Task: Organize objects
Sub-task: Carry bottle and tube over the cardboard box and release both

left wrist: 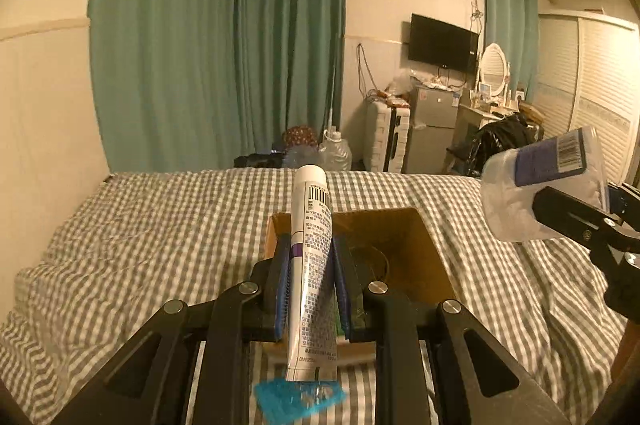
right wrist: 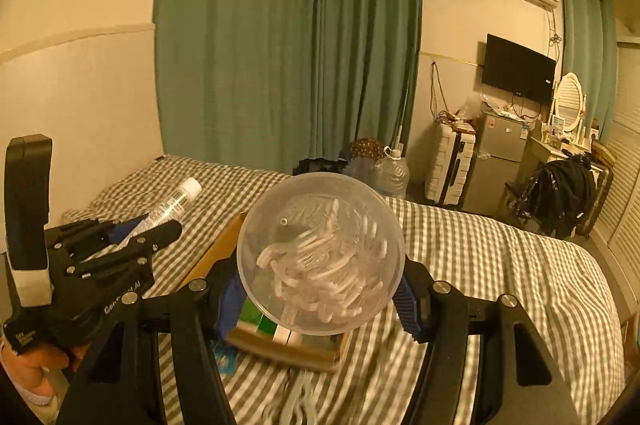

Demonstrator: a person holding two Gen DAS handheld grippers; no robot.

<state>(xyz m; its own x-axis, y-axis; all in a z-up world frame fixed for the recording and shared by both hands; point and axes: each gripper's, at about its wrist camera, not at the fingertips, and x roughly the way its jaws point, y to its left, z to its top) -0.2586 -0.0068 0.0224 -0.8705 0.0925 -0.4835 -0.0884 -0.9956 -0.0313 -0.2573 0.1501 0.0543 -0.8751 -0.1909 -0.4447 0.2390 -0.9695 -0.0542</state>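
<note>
Evidently mid-transfer: left gripper (left wrist: 308, 277) clamped on white tube (left wrist: 310, 265), cap end forward, raised over cardboard box (left wrist: 416, 249) on checked bedspread (left wrist: 140, 245). Right gripper (right wrist: 316, 289) clenched around clear tub (right wrist: 320, 253) of white picks, likewise above box. Both angled forward, apart. Blue case (left wrist: 298, 399) beneath tube, on bedspread.

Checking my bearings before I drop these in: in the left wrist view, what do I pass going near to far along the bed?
Blue plastic piece → tube in the left gripper → cardboard box → water jug → green curtains.
</note>
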